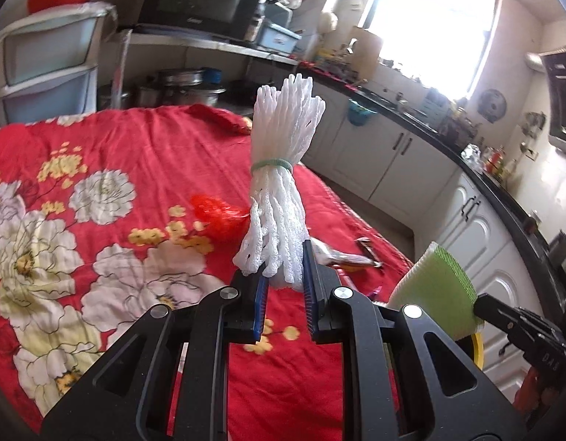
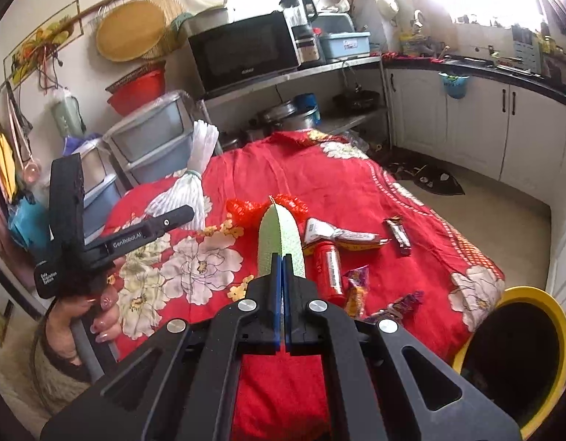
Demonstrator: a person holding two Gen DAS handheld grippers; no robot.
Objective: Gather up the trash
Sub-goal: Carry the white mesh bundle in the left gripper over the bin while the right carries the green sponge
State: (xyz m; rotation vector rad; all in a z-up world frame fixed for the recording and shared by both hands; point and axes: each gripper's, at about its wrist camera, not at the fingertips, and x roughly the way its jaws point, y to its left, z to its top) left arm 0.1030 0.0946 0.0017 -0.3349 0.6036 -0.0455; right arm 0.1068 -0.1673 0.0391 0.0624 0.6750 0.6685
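My left gripper (image 1: pixel 284 268) is shut on the lower end of a white foam net bundle (image 1: pixel 283 169) tied with a green band, held upright above the red flowered cloth (image 1: pixel 117 183). The same bundle (image 2: pixel 194 183) shows at the left of the right wrist view. My right gripper (image 2: pixel 283 261) is shut on a flat green scouring pad (image 2: pixel 279 235), seen edge-on; the pad (image 1: pixel 433 286) also shows at lower right in the left wrist view. On the cloth lie a red mesh scrap (image 2: pixel 246 207), a red can (image 2: pixel 328 268), a white wrapper (image 2: pixel 338 235) and snack wrappers (image 2: pixel 398 235).
A yellow-rimmed bin (image 2: pixel 521 349) with a dark inside stands at the lower right, beside the table. A person's hand (image 2: pixel 103 316) holds the left gripper's handle. Plastic drawers (image 2: pixel 154 136), a microwave (image 2: pixel 246 51) on a shelf and white cabinets (image 2: pixel 466 125) surround the table.
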